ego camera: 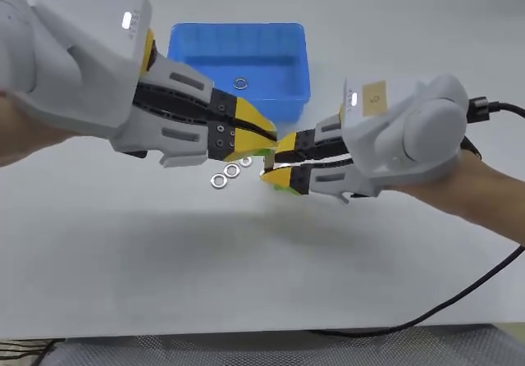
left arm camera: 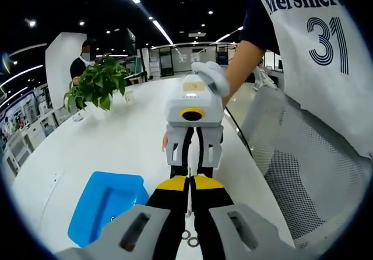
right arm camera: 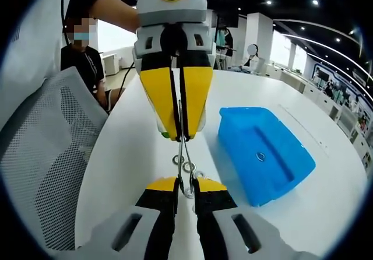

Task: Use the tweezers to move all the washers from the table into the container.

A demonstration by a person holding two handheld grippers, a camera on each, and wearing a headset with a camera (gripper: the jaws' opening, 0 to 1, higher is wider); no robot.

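Over the smooth white table (ego camera: 246, 259), the left gripper (ego camera: 264, 128) and right gripper (ego camera: 275, 162) meet tip to tip, each with grey plastic shells and yellow wedge-shaped jaw ends. Thin metal tweezers (right arm camera: 181, 149) run as a pair of slim strips between them. In the right gripper view, one end sits in the narrow slit between the right gripper's jaws and the other end lies between the left gripper's jaws, which are pressed nearly together. Both grippers appear clamped on the tweezers.

Just below the meeting tips, three small, flat, shiny metal washers (ego camera: 231, 171) lie in a short slanted row on the table, edge to edge or nearly so. None is between the tweezer tips.

Behind them stands the container (ego camera: 287, 95), a shallow rectangular blue plastic tub with rounded corners and a glossy floor. A single washer (ego camera: 240, 83) lies flat inside it, near the middle.

A black cable (ego camera: 459, 300) curves across the table on the right.
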